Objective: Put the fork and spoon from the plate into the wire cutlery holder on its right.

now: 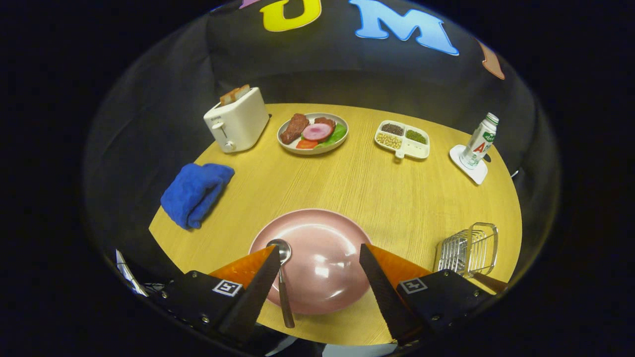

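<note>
A pink plate (317, 233) lies on the wooden table just ahead of my fingers. A metal spoon (284, 277) rests on the plate's left part, bowl pointing away, its handle reaching over the near rim beside my left finger (258, 287). The wire cutlery holder (469, 250) stands to the right of the plate, just beyond my right finger (382, 287). My gripper (320, 255) hangs open above the near half of the plate, with nothing held between its fingers.
A blue cloth (196, 193) lies left of the plate. At the table's far side stand a white toaster (237, 121), a food plate (312, 133), a divided tray (403, 139) and a bottle (478, 141) on a white coaster.
</note>
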Demonstrator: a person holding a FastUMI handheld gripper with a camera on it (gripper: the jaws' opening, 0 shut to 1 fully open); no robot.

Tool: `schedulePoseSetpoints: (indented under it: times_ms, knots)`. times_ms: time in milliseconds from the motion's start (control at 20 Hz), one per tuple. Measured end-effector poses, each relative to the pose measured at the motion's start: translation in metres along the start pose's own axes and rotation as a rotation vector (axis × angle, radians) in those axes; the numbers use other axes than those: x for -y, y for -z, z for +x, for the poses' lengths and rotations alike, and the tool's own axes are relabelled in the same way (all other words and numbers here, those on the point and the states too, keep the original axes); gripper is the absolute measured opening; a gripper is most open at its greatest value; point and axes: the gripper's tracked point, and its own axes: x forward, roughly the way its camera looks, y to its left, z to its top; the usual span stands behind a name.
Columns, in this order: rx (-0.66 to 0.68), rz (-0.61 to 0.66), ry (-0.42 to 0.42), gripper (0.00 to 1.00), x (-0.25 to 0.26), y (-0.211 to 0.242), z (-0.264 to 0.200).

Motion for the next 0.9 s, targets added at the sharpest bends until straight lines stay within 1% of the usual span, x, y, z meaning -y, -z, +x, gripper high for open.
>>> schedulePoseSetpoints:
  times_ms: [150,200,250,300,550,600,650,700,800,850,900]
  knots:
    - [-0.065,-0.049,-0.039,0.98,-0.019,0.021,0.014]
    - [-0.082,-0.063,-0.050,0.93,-0.024,0.028,0.018]
    - [-0.098,-0.074,-0.059,0.85,-0.028,0.034,0.021]
    - [-0.112,-0.085,-0.061,0.79,-0.031,0.040,0.026]
    - [-0.177,-0.134,-0.070,0.78,-0.039,0.062,0.041]
    - [-0.183,-0.135,-0.066,0.74,-0.039,0.066,0.045]
    - [-0.196,-0.130,-0.077,0.63,-0.041,0.070,0.048]
    - [-0.208,-0.128,-0.077,0.56,-0.042,0.075,0.051]
    - [-0.223,-0.134,-0.078,0.56,-0.042,0.079,0.056]
    - [-0.222,-0.132,-0.072,0.56,-0.042,0.083,0.066]
    - [-0.226,-0.122,-0.062,0.40,-0.041,0.081,0.057]
